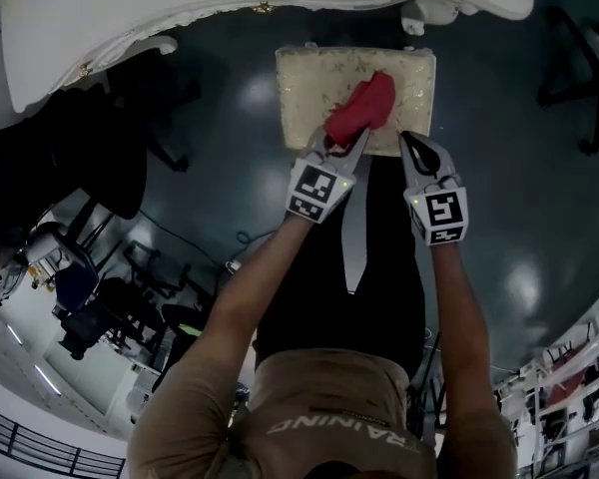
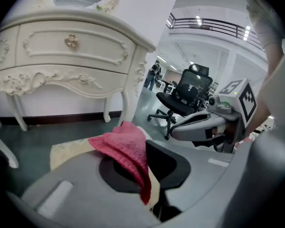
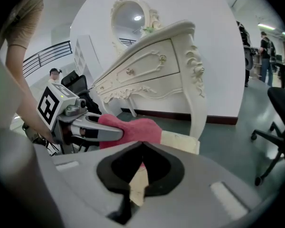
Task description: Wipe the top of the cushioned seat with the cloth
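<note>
Left gripper [image 1: 347, 140] is clamped on the cloth, with a fold pinched between its jaws. Right gripper [image 1: 408, 141] has its jaw tips together with nothing between them, and sits just to the right of the left one at the near edge of the seat. Well beyond both grippers stands a white carved dressing table [image 1: 230, 3], its legs past the far side of the seat. Directly ahead of both grippers lies the cushioned seat [image 1: 309, 93], cream with a faint pattern, its top mostly bare. On that top, running forward from the left gripper's jaws, rests the red cloth [image 1: 367, 106]. It is bunched rather than spread flat and lies just left of the right gripper's tips. Assessment: the wiping step is in hand, with the cloth on the cushion near its front edge; how much has been wiped cannot be told. The next move calls for the left gripper to hold its pinch, press the cloth down and sweep it toward the bare half to its left and the far edge, while the right gripper stays out of the path.
</note>
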Action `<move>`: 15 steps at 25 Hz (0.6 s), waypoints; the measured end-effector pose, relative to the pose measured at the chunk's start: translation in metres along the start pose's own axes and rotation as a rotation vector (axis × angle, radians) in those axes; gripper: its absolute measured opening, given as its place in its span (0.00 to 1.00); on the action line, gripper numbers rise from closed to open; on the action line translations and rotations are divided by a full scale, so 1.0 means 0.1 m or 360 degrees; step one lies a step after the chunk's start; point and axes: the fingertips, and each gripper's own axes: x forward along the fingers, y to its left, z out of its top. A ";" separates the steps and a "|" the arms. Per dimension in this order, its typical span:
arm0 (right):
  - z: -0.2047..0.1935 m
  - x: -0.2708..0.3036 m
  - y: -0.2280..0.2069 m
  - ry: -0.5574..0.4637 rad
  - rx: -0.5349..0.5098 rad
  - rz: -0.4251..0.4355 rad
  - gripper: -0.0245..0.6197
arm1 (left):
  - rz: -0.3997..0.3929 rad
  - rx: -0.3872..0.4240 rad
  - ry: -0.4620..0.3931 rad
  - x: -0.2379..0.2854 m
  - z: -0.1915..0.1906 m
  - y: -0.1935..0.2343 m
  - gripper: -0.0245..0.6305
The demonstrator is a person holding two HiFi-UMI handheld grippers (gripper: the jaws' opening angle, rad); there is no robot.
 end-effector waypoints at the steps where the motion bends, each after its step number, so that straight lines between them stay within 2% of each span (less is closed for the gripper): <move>1: 0.01 0.05 0.11 0.0009 -0.0014 0.0015 0.04 | 0.0041 -0.0020 -0.0013 -0.13 -0.03 0.13 0.10; 7: 0.14 0.42 0.68 0.0041 -0.0120 0.0142 0.04 | 0.0323 -0.0173 -0.0052 -0.81 -0.32 0.98 0.10; 15: 0.22 0.75 1.10 0.0089 -0.0193 0.0203 0.04 | 0.0590 -0.0347 -0.0106 -1.44 -0.58 1.81 0.10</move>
